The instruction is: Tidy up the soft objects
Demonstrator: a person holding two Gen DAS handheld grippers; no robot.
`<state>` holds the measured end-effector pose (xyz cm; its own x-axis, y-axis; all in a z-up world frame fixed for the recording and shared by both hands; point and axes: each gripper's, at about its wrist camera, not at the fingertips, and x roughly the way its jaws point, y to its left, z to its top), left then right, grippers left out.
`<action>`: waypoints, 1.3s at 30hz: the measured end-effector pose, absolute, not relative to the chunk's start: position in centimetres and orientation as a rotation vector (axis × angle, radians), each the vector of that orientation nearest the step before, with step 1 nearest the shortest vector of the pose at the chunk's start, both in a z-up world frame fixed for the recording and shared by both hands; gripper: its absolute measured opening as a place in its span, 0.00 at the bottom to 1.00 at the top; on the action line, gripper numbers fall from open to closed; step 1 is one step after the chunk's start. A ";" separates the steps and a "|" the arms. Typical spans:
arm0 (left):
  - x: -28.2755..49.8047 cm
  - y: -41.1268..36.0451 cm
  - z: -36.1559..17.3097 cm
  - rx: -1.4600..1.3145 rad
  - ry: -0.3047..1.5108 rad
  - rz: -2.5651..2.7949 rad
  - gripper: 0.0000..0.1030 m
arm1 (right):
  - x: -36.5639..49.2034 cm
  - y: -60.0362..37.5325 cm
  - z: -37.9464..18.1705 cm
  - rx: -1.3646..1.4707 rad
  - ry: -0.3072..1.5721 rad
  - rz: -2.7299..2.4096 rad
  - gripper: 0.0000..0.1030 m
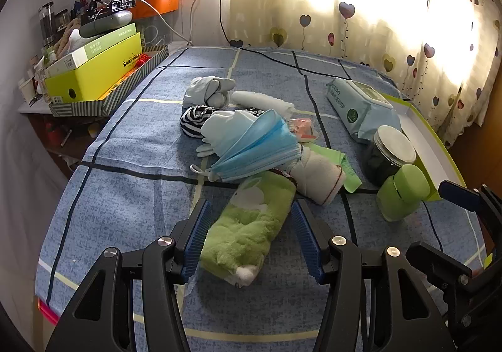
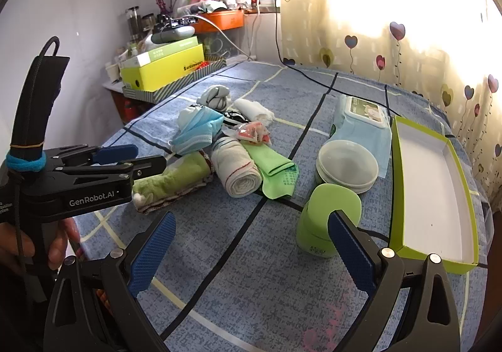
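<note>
A pile of soft things lies on the blue checked bed. A rolled green plush towel (image 1: 251, 226) lies nearest, between the open fingers of my left gripper (image 1: 249, 234), which do not press it. It also shows in the right wrist view (image 2: 175, 179), with the left gripper (image 2: 131, 157) around its near end. Behind it lie blue face masks (image 1: 254, 148), a rolled white towel (image 1: 320, 176), a green cloth (image 2: 276, 173), white gloves (image 1: 219, 126) and socks (image 1: 210, 91). My right gripper (image 2: 251, 251) is open and empty above the bedspread.
An open lime-green box (image 2: 433, 195) with a white inside lies at the right. Next to it stand a green bottle (image 2: 326, 220), a lidded jar (image 2: 346, 166) and a wet-wipes pack (image 2: 360, 119). A cluttered side table with a yellow box (image 1: 94, 72) is at the far left.
</note>
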<state>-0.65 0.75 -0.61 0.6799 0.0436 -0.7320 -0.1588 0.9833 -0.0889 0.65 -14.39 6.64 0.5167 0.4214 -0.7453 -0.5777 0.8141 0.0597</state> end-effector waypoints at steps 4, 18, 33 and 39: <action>-0.6 0.8 -0.6 -0.149 0.814 0.120 0.53 | 0.8 -14.2 6.7 -0.205 0.834 0.608 0.96; -0.1 1.5 -0.8 -0.155 0.817 0.123 0.53 | 1.7 -13.7 6.8 -0.211 0.834 0.625 0.96; 0.7 2.3 -1.1 -0.155 0.822 0.132 0.53 | 2.7 -12.7 6.8 -0.221 0.842 0.642 0.96; 0.8 2.6 -1.0 -0.168 0.805 0.128 0.53 | 2.9 -12.5 6.7 -0.220 0.843 0.642 0.96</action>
